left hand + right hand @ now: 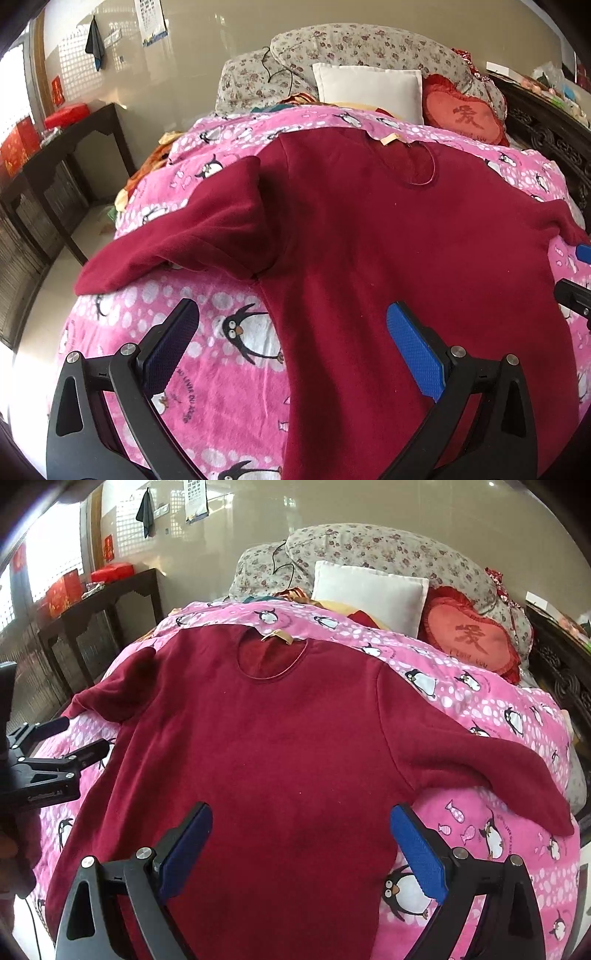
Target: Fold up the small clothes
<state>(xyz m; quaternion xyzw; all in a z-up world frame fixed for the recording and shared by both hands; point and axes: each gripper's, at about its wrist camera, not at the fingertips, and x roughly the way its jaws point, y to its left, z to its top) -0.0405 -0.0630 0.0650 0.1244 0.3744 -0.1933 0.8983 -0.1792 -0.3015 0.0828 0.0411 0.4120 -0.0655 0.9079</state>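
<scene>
A dark red long-sleeved top (388, 229) (277, 738) lies flat, front up, on a pink penguin blanket (221, 387) (480, 709). Its neck with a tan label (277, 637) points away from me. Both sleeves are spread out: one sleeve (177, 240) reaches left, the other sleeve (498, 764) reaches right. My left gripper (293, 308) (85, 734) hovers open over the top's left side edge near the hem, holding nothing. Over the lower right part of the body, my right gripper (303, 810) (580, 273) is open and empty too.
At the bed's head lie floral pillows (369, 550), a white cushion (369, 590) and a red heart cushion (472, 635). A dark wooden side table (62, 155) with red boxes stands left of the bed. Carved dark wood (546, 129) borders the right side.
</scene>
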